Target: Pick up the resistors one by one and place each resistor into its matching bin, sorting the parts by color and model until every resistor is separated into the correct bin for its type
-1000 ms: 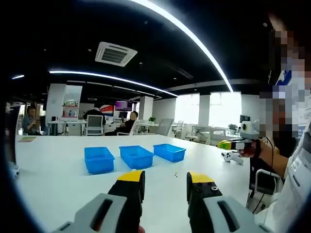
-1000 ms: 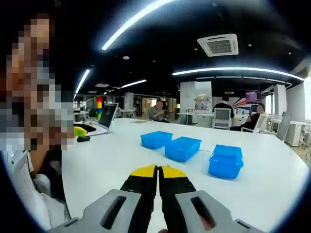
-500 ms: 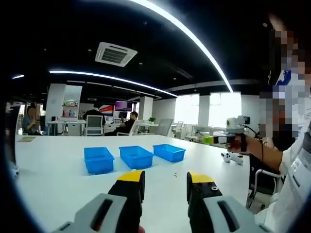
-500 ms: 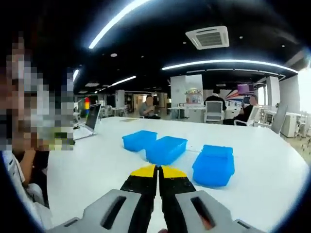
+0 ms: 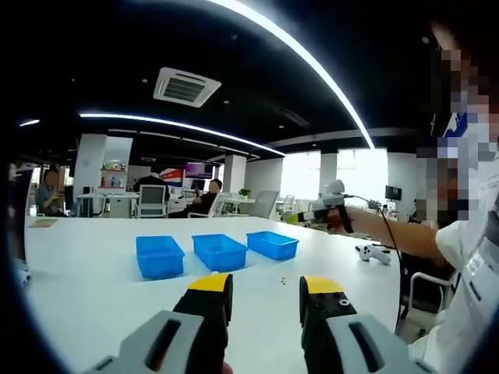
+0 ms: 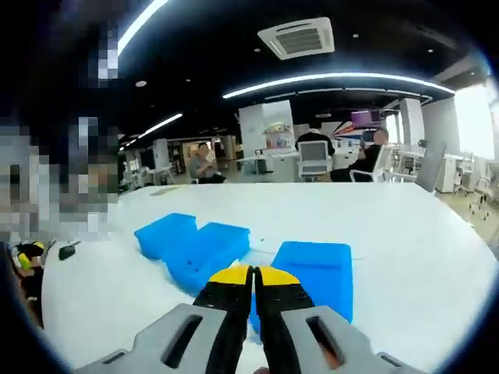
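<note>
Left gripper [image 5: 265, 290] fingers spread apart, empty, above white surface [image 5: 93, 288]. Right gripper [image 6: 254, 279] fingers pressed together, empty, over nearest of three blue bins [image 6: 312, 269]. Tiny resistors [image 5: 282, 278] on surface at 5 o'clock from bin row [image 5: 218, 251].

In the left gripper view, the right gripper [image 5: 300, 219], held out on the person's arm, has swung from the table's [image 5: 93, 288] right edge inward and higher, now nearer the bins [image 5: 218, 251]. In the right gripper view, the bins [image 6: 312, 276] have grown larger and closer, the nearest one now just past the closed yellow tips of the right gripper [image 6: 253, 274].
</note>
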Demonstrator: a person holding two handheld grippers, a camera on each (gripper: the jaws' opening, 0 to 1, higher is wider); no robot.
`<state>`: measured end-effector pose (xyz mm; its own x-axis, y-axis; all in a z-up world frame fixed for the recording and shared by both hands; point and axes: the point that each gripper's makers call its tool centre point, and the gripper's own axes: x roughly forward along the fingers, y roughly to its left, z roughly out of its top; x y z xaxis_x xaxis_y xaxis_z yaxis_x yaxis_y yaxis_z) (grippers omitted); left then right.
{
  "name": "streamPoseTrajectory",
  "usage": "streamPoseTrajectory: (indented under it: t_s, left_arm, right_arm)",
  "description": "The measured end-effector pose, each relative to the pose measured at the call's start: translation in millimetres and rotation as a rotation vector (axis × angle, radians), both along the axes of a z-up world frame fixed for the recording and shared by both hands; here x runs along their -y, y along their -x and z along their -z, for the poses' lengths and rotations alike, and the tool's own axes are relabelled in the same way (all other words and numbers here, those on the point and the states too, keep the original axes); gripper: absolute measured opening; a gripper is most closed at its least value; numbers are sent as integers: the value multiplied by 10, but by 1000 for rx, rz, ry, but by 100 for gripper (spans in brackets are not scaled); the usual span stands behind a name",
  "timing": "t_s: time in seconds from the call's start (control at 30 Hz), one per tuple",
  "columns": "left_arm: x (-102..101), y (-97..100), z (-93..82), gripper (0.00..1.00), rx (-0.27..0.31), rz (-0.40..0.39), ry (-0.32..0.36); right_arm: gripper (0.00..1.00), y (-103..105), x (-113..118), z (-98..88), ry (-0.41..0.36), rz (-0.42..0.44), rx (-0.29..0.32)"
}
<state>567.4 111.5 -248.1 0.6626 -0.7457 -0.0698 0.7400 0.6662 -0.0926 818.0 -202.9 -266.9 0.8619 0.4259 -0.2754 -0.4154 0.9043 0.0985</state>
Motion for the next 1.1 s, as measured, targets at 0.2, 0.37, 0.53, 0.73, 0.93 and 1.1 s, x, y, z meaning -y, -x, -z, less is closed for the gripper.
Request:
streamPoseTrajectory:
  t_s: [0.2,0.37,0.53,0.73,0.93,1.1]
  left_arm:
    - [-17,-14,10,36,-4,-1,3]
    - [-10,0,-4,36,0,2,4]
    - [2,5,1,36,0,3,2]
    - [10,9,1,36,1,4,1]
    - [12,4,11,36,-1,6,-1]
    - [3,5,9,36,0,4,0]
  right_arm:
    - [5,-322,273,160,9,73,-29]
    - [5,-266,234,185,5,89,-34]
    - [23,-292,284,142,38,107,-18]
    - [38,-257,292,99,56,109,3]
    - [36,-67,160,30,68,64,33]
    - [36,257,-23,-137,40,-10,73]
